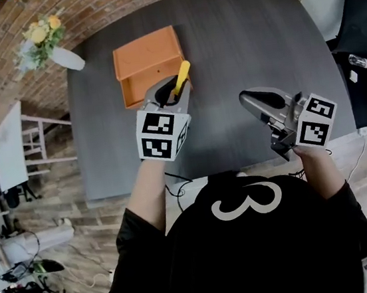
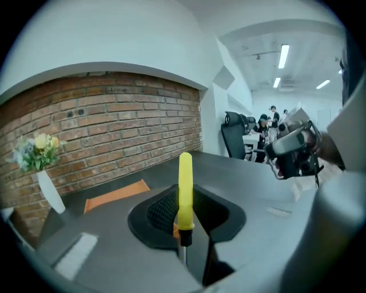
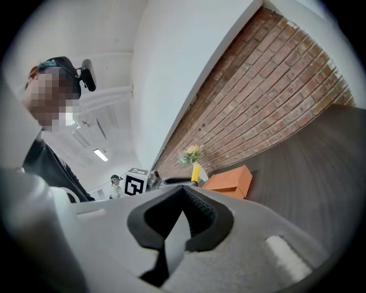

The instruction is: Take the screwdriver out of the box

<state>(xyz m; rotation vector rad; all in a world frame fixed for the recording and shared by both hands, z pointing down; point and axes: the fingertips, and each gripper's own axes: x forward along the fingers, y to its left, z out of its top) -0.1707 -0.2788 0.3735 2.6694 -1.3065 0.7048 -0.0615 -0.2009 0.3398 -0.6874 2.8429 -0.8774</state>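
Your left gripper (image 1: 172, 97) has its jaws clamped on the screwdriver (image 1: 181, 76). They're only partly apart, pinching the thin metal shaft just below the black collar. The yellow handle pokes up and away from you past the jaw tips. In the left gripper view it stands pretty much upright, dead centre in the padded hollow.

So the screwdriver is clear of the orange box (image 1: 148, 56) and held up in the air right in front of it. From the head view the tip of the handle just overlaps the box's near edge. The box itself sits on the dark table (image 1: 251, 46), toward the far left part, with its open side facing you.

Your right gripper (image 1: 250, 99) is off to the right, well apart from the box, held above the near edge of the table. Its jaws look closed together with nothing in them.

There's also a white vase (image 1: 68, 58) of yellow flowers at the table's far left corner, against the brick wall (image 1: 0, 79).
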